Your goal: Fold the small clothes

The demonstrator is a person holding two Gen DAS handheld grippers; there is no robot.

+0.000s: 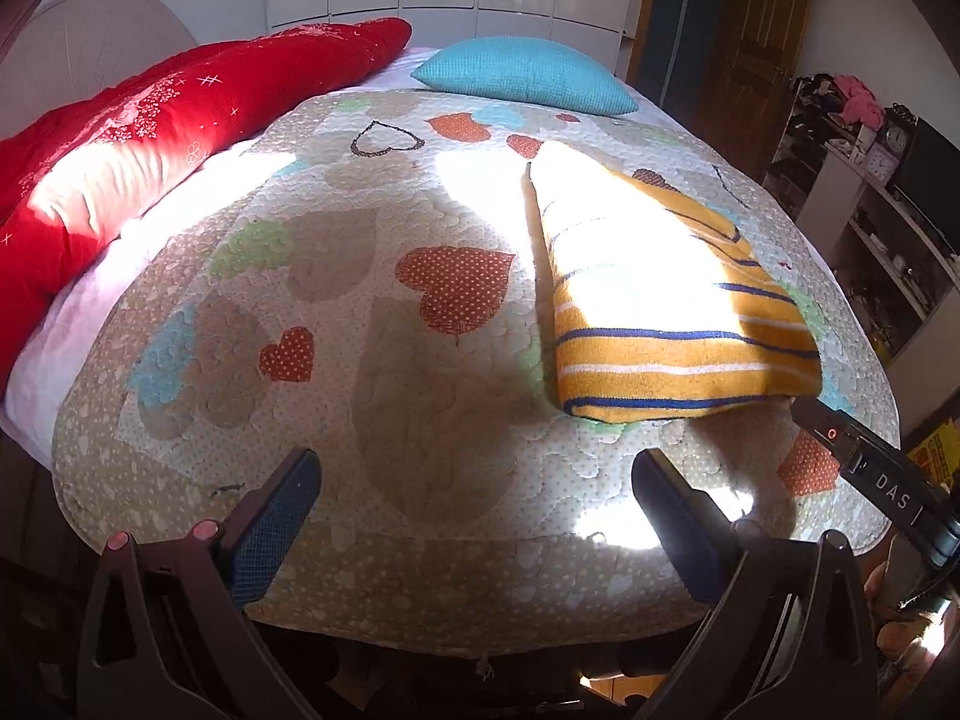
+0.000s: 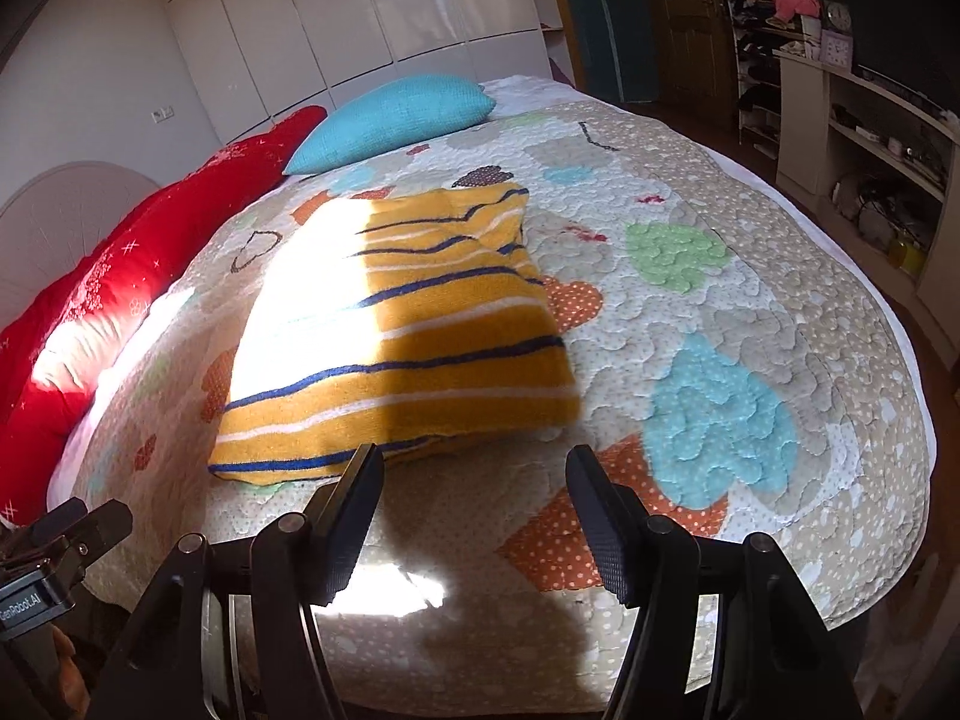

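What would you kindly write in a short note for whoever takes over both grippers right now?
Left gripper: open, holding nothing, hovering over the near edge of the quilt.
Right gripper: open, holding nothing, just in front of the near edge of the garment.
Garment: yellow with blue and white stripes, lying on the quilt as a folded, roughly rectangular stack, partly in bright sunlight.
Done: the garment looks folded, and neither gripper holds it.
Left: check that the edges are even. No other small clothes are visible on the bed, only the blue pillow and red blanket.

Hard sunlight patches blow out striped cloth (image 1: 660,300) and quilt (image 1: 420,312); deep shadows, fisheye-bent edges, dark corners.
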